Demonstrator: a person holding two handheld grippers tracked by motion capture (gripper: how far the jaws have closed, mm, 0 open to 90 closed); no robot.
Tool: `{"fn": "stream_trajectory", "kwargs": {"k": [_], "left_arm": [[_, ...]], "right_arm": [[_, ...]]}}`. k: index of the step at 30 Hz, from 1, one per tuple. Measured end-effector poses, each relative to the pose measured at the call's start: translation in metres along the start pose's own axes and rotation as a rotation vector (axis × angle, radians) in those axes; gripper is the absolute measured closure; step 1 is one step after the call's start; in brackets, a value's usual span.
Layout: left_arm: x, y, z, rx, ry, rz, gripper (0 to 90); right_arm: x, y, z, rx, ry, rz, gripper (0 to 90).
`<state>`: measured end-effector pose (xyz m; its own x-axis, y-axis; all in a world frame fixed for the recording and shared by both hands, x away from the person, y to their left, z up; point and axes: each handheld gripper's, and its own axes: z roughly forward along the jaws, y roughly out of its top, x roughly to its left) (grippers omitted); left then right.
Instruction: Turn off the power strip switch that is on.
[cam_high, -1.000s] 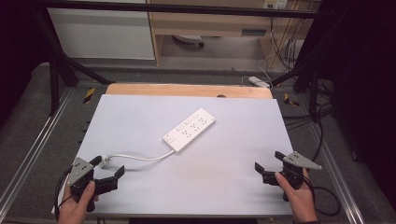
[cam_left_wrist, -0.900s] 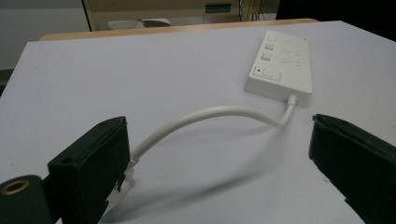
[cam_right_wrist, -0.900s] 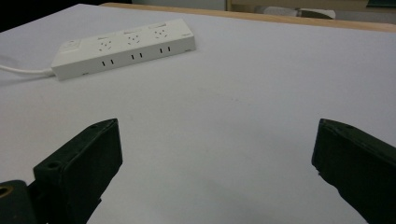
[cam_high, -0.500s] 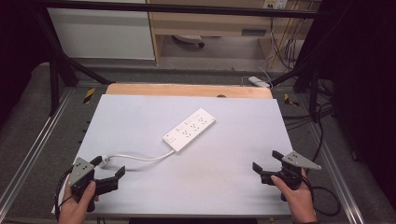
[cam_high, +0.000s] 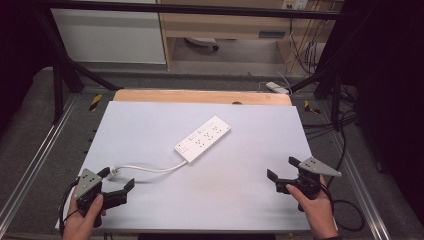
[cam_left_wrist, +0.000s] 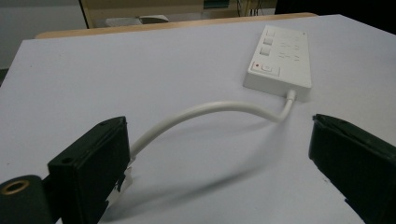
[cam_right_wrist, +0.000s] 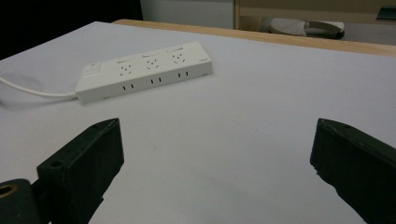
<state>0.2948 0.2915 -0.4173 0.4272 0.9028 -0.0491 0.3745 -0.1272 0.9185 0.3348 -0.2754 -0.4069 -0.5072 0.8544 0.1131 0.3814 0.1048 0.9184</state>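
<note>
A white power strip (cam_high: 202, 139) lies at an angle in the middle of the pale table top (cam_high: 260, 125). Its white cable (cam_high: 150, 169) curves toward the near left, ending beside my left gripper (cam_high: 118, 178). That gripper is open at the near left corner, held by a hand. In the left gripper view the left gripper (cam_left_wrist: 217, 140) frames the cable (cam_left_wrist: 205, 109), with the power strip (cam_left_wrist: 280, 56) beyond. My right gripper (cam_high: 283, 168) is open at the near right with nothing in it. In the right gripper view the right gripper (cam_right_wrist: 217, 140) faces the power strip (cam_right_wrist: 144, 70).
A wooden strip (cam_high: 200, 96) runs along the table's far edge. Metal frame rails (cam_high: 45, 150) flank both sides. Cables and another white strip (cam_high: 277, 88) lie on the floor at the back right. A black cable (cam_high: 345, 215) trails from the right gripper.
The right gripper has shifted slightly left and forward. The left gripper has barely moved. The power strip and cable lie as before.
</note>
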Motion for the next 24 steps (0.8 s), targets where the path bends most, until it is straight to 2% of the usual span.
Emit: {"fn": "stream_trajectory", "kwargs": {"k": [4, 6, 13, 17, 18, 19, 24], "left_arm": [[0.0, -0.001, 0.001, 0.01, -0.005, 0.013, 5.2], [0.0, -0.001, 0.002, 0.011, -0.005, 0.004, 5.2], [-0.001, -0.002, 0.005, 0.03, -0.02, 0.01, 5.2], [-0.001, -0.002, 0.005, 0.033, -0.02, 0.01, 5.3], [-0.002, -0.002, 0.005, 0.034, -0.017, 0.008, 5.3], [-0.002, -0.002, 0.004, 0.028, -0.018, 0.005, 5.3], [-0.002, -0.002, 0.004, 0.028, -0.023, 0.005, 5.3]], "right_arm": [[-0.001, 0.007, 0.004, -0.003, 0.003, 0.003, 3.3], [-0.001, 0.009, 0.006, 0.0, 0.003, 0.002, 3.2], [0.0, 0.021, 0.019, 0.0, 0.014, 0.008, 2.9], [0.0, 0.03, 0.027, -0.003, -0.013, 0.007, 2.2], [0.001, 0.034, 0.031, -0.008, -0.046, 0.009, 2.1], [0.001, 0.037, 0.033, -0.013, -0.052, 0.008, 2.2], [0.006, 0.048, 0.038, -0.029, -0.046, -0.003, 3.3]]}}
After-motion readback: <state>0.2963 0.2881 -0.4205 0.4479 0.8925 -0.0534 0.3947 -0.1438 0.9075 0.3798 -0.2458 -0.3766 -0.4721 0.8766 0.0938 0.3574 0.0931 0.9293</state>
